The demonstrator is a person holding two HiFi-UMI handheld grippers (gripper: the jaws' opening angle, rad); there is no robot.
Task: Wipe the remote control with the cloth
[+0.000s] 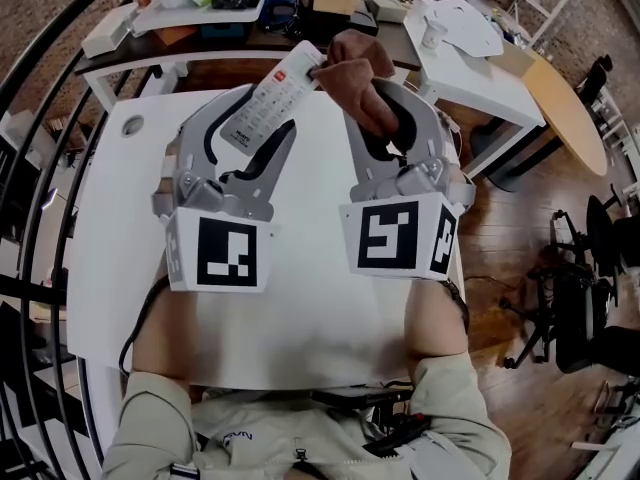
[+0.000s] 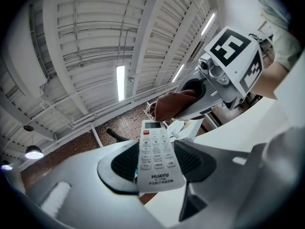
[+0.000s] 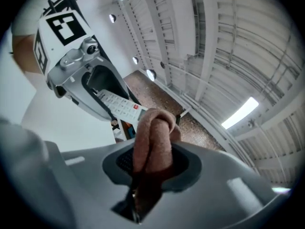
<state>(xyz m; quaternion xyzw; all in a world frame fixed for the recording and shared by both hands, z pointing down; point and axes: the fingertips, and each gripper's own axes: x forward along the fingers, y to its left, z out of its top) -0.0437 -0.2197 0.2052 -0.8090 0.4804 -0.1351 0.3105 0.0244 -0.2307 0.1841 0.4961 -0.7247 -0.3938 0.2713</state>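
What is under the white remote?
The left claw grips the remote by its lower end, above the white table. The brown cloth in the right claw is at the remote's top end. Its underside is hidden.

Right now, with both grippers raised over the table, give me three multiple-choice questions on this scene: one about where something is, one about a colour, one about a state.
1. Where is the remote?
A. held by the left gripper
B. in a drawer
C. in a pocket

2. What colour is the cloth?
A. blue
B. brown
C. white

3. What state is the right gripper in?
A. open and empty
B. shut on a pen
C. shut on the cloth

Answers:
1 A, the left gripper view shows its pads on the remote's two sides.
2 B, the cloth looks brown in every view.
3 C, the right gripper view shows the cloth bunched between its jaws.
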